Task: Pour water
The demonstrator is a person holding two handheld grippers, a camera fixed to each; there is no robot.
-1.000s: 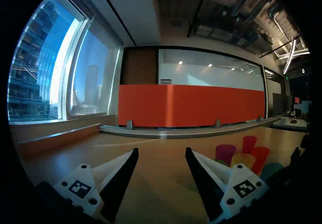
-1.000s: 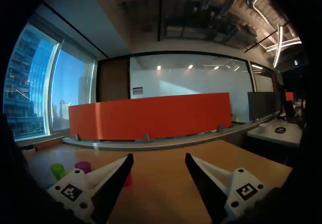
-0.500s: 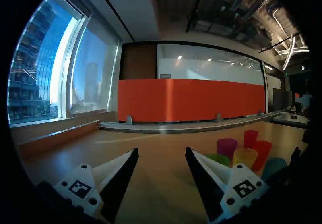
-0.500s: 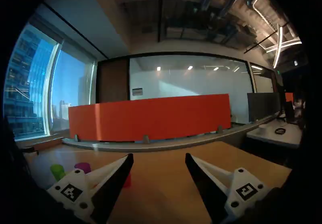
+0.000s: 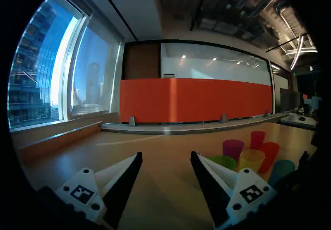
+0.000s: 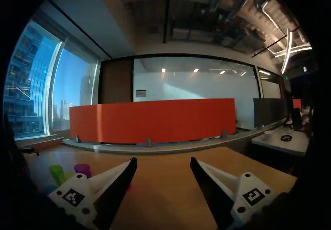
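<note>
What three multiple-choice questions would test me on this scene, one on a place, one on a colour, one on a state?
1. In the left gripper view, where do the cups stand?
A on the window ledge; B on the table, at right; C on the floor.
2. What colour is the divider behind the table?
A blue; B white; C orange.
3. How is the left gripper?
A open and empty; B shut on a cup; C shut and empty.
Answers: 1 B, they cluster on the wood beyond the right finger. 2 C, the long panel is plainly orange. 3 A, a wide gap with nothing in it.
</note>
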